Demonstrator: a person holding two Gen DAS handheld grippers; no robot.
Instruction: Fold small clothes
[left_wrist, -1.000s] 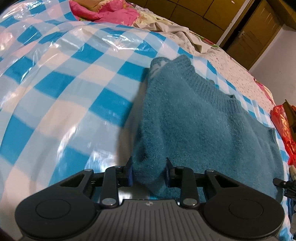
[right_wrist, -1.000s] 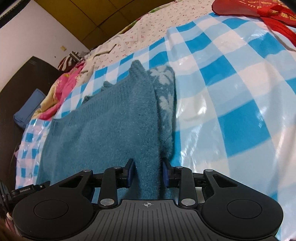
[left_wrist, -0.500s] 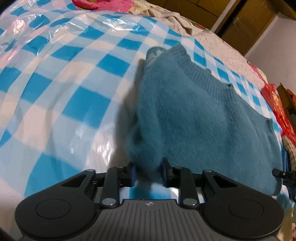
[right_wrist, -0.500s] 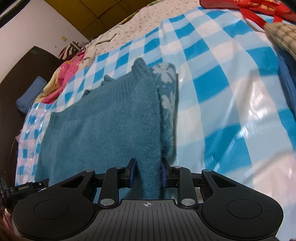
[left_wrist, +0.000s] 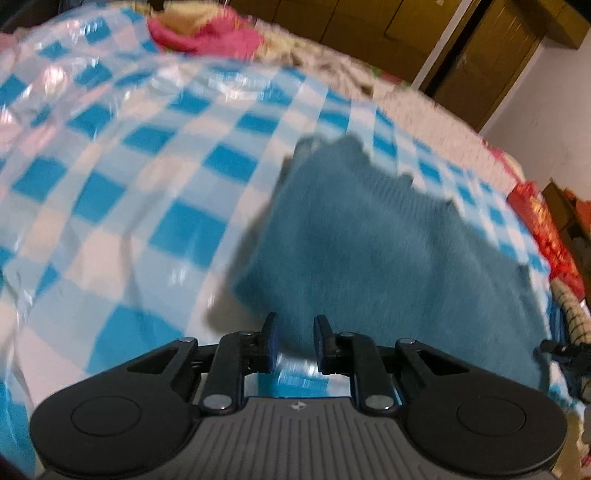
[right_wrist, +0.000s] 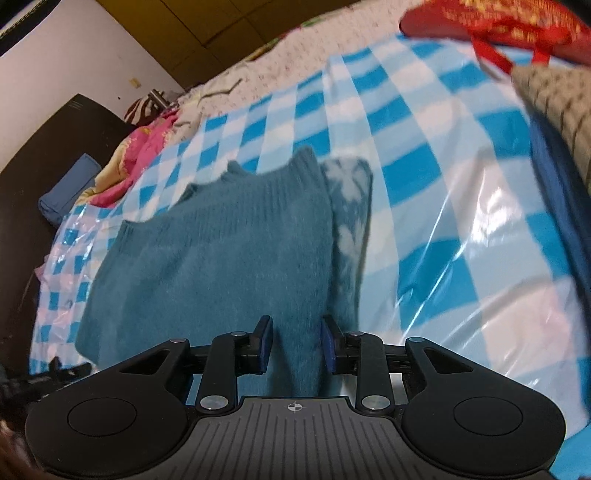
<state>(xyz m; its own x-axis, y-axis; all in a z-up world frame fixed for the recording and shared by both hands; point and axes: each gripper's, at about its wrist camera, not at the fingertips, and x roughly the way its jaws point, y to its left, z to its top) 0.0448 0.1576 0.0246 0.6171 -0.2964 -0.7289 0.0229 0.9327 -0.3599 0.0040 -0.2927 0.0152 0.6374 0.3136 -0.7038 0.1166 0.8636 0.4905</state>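
A fluffy teal sweater (left_wrist: 369, 240) lies on a bed covered with a blue-and-white checked plastic sheet (left_wrist: 147, 184). My left gripper (left_wrist: 294, 332) has the sweater's near edge pinched between its pads, and its jaws are closing. In the right wrist view the same sweater (right_wrist: 221, 251) shows a folded part with white flowers (right_wrist: 349, 206) along its right side. My right gripper (right_wrist: 297, 336) grips a fold of the near edge that fills the gap between its pads, and its jaws are opening slightly. The picture is motion-blurred.
Pink bedding (left_wrist: 207, 33) and rumpled cloth lie at the far end. A red bag (right_wrist: 498, 22), a checked garment (right_wrist: 554, 96) and dark blue cloth crowd the right side. A blue folded cloth (right_wrist: 66, 192) sits far left. Wooden cupboards (left_wrist: 480, 55) stand behind the bed.
Both grippers have drawn back and a little up with the sweater's near edge between their fingers. The left jaws have narrowed. More of the sheet and the room now shows.
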